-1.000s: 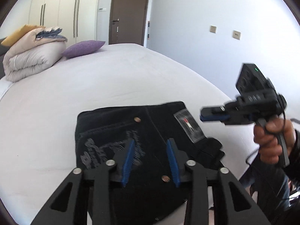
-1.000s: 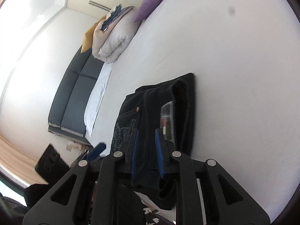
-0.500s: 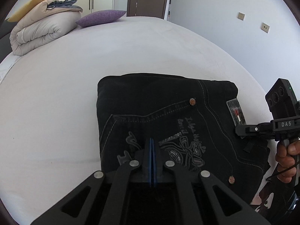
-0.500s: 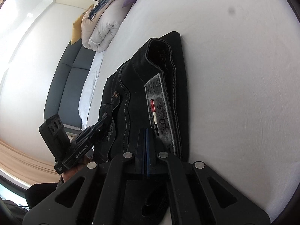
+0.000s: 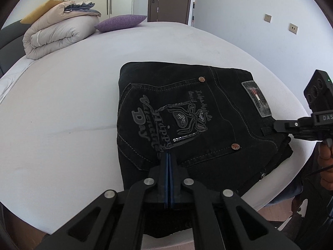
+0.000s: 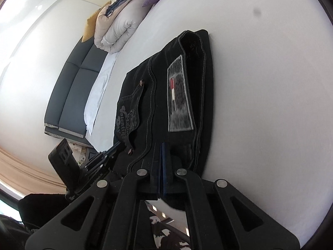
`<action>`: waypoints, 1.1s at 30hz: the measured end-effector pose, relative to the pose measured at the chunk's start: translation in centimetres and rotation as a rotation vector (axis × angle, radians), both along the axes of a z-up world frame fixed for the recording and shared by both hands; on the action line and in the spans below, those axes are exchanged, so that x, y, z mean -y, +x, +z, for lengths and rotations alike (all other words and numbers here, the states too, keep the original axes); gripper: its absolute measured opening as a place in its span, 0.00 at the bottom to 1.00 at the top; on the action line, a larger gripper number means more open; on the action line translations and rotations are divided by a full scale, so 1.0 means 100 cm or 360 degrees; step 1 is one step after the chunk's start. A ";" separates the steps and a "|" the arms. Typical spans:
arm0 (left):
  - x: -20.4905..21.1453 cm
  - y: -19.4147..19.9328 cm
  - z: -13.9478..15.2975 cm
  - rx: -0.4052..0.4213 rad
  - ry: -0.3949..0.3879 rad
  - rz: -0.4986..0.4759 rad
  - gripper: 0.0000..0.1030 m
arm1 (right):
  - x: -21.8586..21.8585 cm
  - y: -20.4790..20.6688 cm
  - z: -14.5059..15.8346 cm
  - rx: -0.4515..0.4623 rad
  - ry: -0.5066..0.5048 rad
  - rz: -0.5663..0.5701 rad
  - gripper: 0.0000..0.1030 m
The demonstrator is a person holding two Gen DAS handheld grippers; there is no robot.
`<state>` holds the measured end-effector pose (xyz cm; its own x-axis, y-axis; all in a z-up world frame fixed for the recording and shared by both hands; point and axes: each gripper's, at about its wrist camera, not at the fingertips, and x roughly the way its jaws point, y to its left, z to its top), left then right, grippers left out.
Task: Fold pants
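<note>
Black jeans (image 5: pixel 187 112) lie folded into a compact rectangle on the white bed (image 5: pixel 62 104), back pocket print and grey waist label up. My left gripper (image 5: pixel 168 156) is shut and empty, its blue pads together over the near edge of the jeans. My right gripper (image 6: pixel 162 145) is shut and empty too, at the waistband end of the jeans (image 6: pixel 158 95); it shows in the left wrist view (image 5: pixel 278 125) at the right edge. The left gripper shows in the right wrist view (image 6: pixel 116 145) at the pocket side.
A rolled duvet (image 5: pixel 60 33) and a purple pillow (image 5: pixel 120 21) sit at the far end of the bed. A dark sofa (image 6: pixel 70 95) stands beside the bed. The bed's near edge (image 5: pixel 270 191) drops to the floor by the jeans.
Both grippers went from open to shut. Both have drawn back and up a little from the folded jeans, which lie still.
</note>
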<state>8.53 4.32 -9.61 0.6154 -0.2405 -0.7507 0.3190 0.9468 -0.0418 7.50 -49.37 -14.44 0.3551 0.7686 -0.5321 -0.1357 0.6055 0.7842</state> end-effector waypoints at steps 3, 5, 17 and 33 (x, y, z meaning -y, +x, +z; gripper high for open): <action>0.002 0.000 -0.001 -0.0001 0.0004 0.0000 0.01 | 0.010 -0.018 -0.012 -0.0027 0.0053 -0.0015 0.00; -0.001 0.004 -0.003 -0.0005 -0.0013 0.0001 0.01 | 0.016 -0.025 -0.025 -0.0011 0.0143 -0.0030 0.00; -0.012 -0.002 0.003 0.0001 -0.0122 0.0031 0.04 | 0.010 -0.034 -0.013 0.0151 0.0053 -0.0016 0.02; -0.070 0.077 0.008 -0.0251 -0.0470 0.0128 0.71 | 0.055 0.026 0.003 -0.0041 0.0047 -0.0214 0.73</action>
<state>16.22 11.37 -8.78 0.5230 -0.4167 -0.7435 0.2113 0.9085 -0.3605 10.07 -54.84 -14.17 0.4425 0.7304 -0.5203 -0.0342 0.5935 0.8041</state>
